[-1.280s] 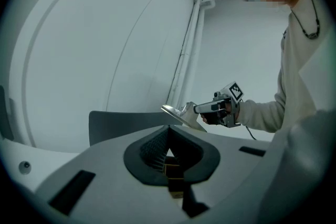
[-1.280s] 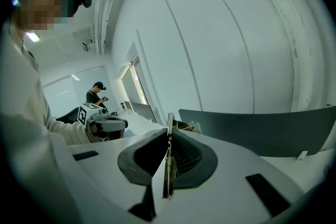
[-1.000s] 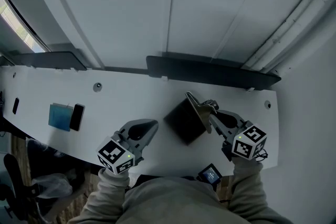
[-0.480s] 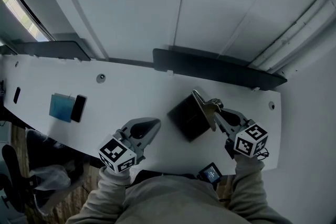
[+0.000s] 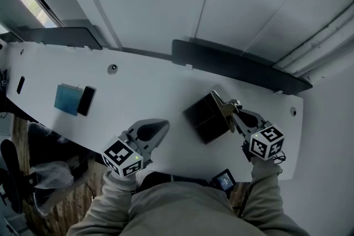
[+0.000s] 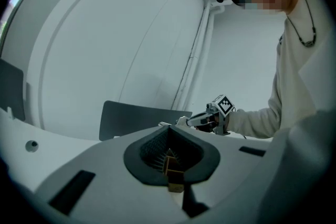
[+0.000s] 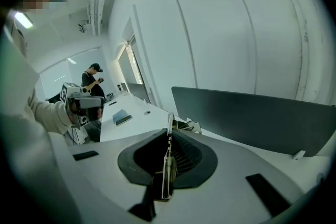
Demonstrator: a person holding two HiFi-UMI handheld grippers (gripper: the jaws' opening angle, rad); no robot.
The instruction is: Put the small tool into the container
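A black open-topped container [image 5: 204,119] stands on the white desk [image 5: 144,91]. My right gripper [image 5: 228,109] is shut on the small tool [image 5: 220,101], a thin metal piece that reaches over the container's right rim. In the right gripper view the tool [image 7: 169,160] shows edge-on between the jaws of the right gripper [image 7: 170,129]; the container is hidden there. My left gripper [image 5: 161,127] hovers left of the container, apart from it and shut with nothing held. In the left gripper view the left gripper [image 6: 169,127] points toward the right gripper [image 6: 207,119].
A blue pad [image 5: 68,99] and a dark phone [image 5: 86,100] lie at the desk's left. A dark panel [image 5: 238,66] runs along the back edge. A small device [image 5: 224,179] sits at the front edge. Another person [image 7: 94,78] stands far off.
Both grippers have sunk a little toward the desk. The right gripper still grips the tool at the container's right rim. The head view has shifted.
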